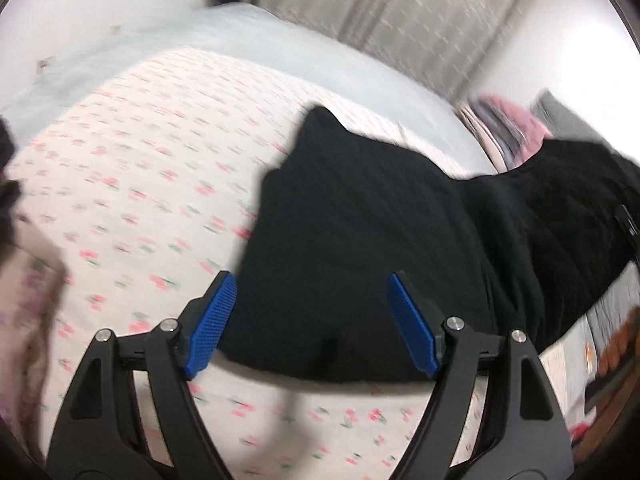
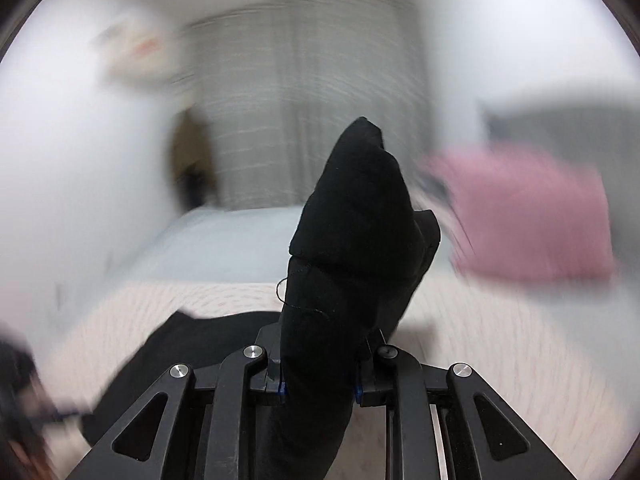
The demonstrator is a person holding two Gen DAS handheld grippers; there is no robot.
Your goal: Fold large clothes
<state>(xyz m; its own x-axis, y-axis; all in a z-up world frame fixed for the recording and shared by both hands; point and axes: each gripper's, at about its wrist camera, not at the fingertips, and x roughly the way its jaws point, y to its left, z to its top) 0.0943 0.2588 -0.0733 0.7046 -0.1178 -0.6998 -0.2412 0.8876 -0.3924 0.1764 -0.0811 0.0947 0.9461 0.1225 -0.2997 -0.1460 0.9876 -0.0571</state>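
Bedroom w/ grey curtains behind, bed in a cherry-print sheet. Black garment was spread across the bed's right side. Left gripper hovered over its near edge, fingers wide apart, nothing in them. Right gripper was clamped on a bunched-up end of the garment, lifted off the bed. Pink fabric sat further back, pretty blurry tbh.

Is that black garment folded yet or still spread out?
Partly folded: the black garment lies bunched on the bed, one end lifted in the right gripper, whose jaws are shut on it.
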